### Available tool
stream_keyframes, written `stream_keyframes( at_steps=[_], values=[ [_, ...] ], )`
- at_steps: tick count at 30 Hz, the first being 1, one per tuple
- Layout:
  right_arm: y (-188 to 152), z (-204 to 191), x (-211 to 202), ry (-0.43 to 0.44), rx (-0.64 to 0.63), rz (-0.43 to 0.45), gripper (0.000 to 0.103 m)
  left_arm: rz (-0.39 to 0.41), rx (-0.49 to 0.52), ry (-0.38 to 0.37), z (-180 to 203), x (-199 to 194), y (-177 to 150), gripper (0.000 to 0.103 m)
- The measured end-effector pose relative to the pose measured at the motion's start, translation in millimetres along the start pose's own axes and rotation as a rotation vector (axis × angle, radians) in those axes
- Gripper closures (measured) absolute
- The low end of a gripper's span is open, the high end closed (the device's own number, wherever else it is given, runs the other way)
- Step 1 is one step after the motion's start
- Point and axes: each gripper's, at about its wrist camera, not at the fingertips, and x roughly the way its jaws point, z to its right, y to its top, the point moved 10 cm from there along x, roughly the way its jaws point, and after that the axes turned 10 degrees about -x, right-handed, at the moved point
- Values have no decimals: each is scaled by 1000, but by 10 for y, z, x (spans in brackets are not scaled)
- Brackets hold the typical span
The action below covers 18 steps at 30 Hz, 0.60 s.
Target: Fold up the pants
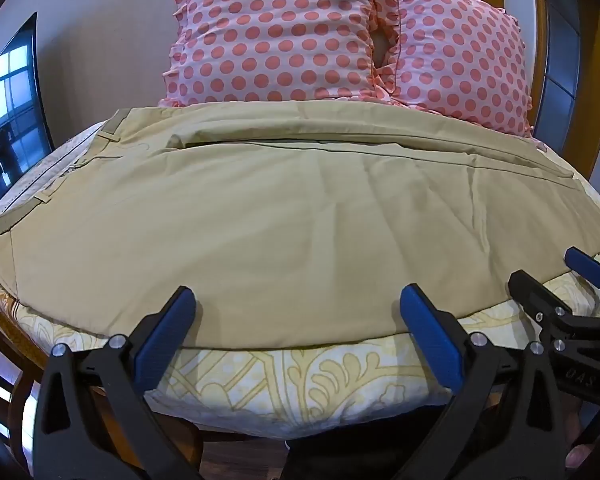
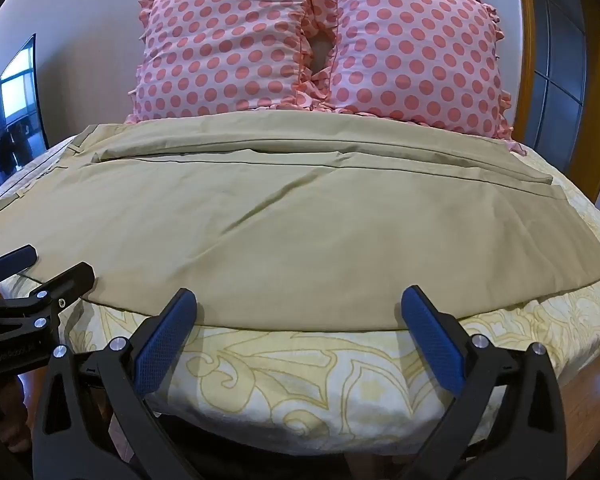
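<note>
**Positioning both grippers at the near edge of the pants**

The pants (image 1: pixel 284 216) are laid flat across the bed (image 1: pixel 300 384), with the waistband to the left and the leg hems to the right. One leg is seen lying beside the other, a long seam gap running between them, so the garment is judged to be spread out and not yet folded lengthwise. The far leg is touching the base of two pillows (image 1: pixel 340 36), which are propped upright at the head of the bed and left clear of the work.

The left gripper (image 1: pixel 298 312) is held low at the near edge, toward the waist half. Its jaws are set wide apart, with nothing between them. The right gripper (image 2: pixel 298 312) is held likewise toward the hem half, jaws equally apart and empty. Each gripper is visible at the margin of the other's view, just beside it.

This spacing is judged to be deliberate: two grasp points along the near edge allow that leg to be lifted evenly and carried over the far leg. The fabric is thin and limp; sagging between the grasp points is to be expected. Light creases are present on the near leg.
</note>
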Motion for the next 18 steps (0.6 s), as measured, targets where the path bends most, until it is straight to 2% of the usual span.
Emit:
stream_keyframes(
  at_steps=[18],
  values=[
    [-2, 2, -1, 0, 0, 1, 1, 4, 2, 1, 1, -3, 3, 2]
  ],
)
